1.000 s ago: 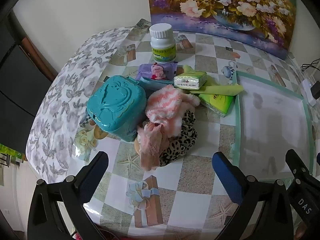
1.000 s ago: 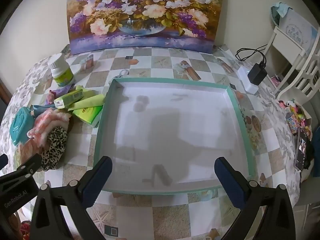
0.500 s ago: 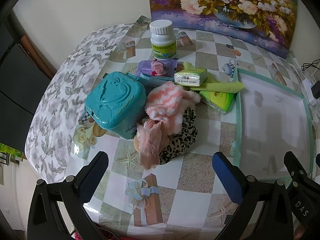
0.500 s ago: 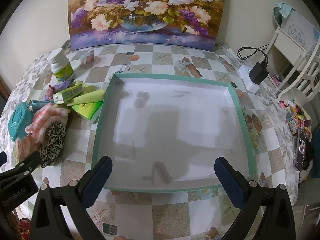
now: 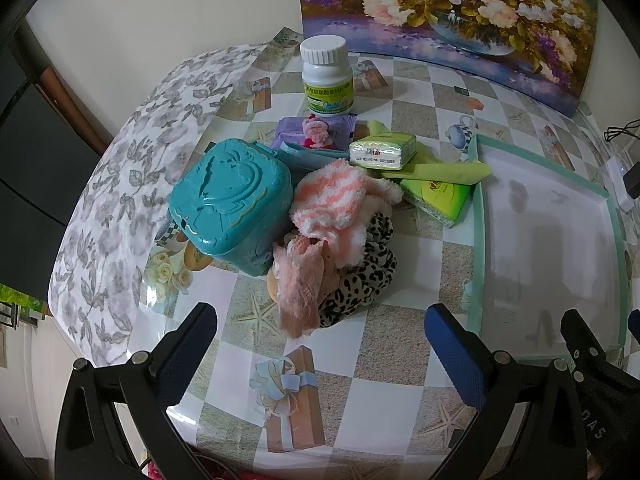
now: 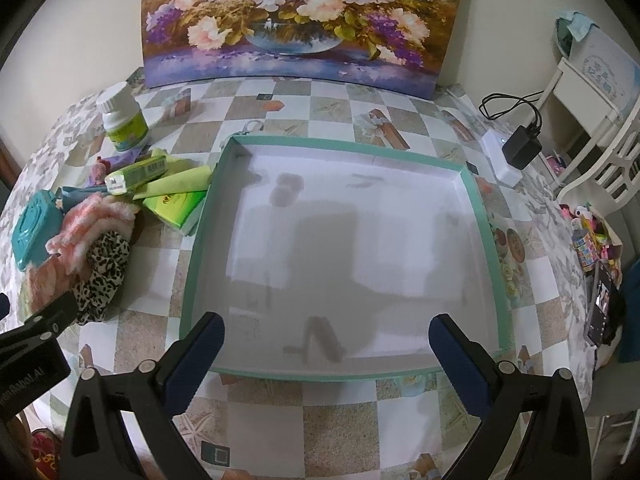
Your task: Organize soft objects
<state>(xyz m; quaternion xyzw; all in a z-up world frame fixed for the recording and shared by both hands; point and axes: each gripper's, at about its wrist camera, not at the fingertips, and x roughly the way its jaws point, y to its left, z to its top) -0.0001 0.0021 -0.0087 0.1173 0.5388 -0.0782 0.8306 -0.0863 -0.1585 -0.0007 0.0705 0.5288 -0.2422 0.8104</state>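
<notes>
Gaping wide, both jaws hold nothing above the table [image 5: 392, 364].

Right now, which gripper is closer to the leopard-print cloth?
Left. The left gripper hangs open directly before the leopard-print cloth, facing the pile. The right gripper is open over the near edge of the tray, with the cloth off to its left.

Tray [image 6: 476, 184] on surface [image 6: 340, 420], right of pile. Fluffy sock [image 5: 336, 204] atop pile, spotted cloth [image 5: 360, 280] under it, lace cloth [image 5: 298, 288] at near edge. Lidded box [image 5: 232, 200] touching pile on left. Tissue packs [image 5: 382, 151] behind pile, one touching tray's left wall. Bottle [image 5: 326, 78] farther back, upright. Painting [image 6: 304, 20] at far edge, against wall.
</notes>
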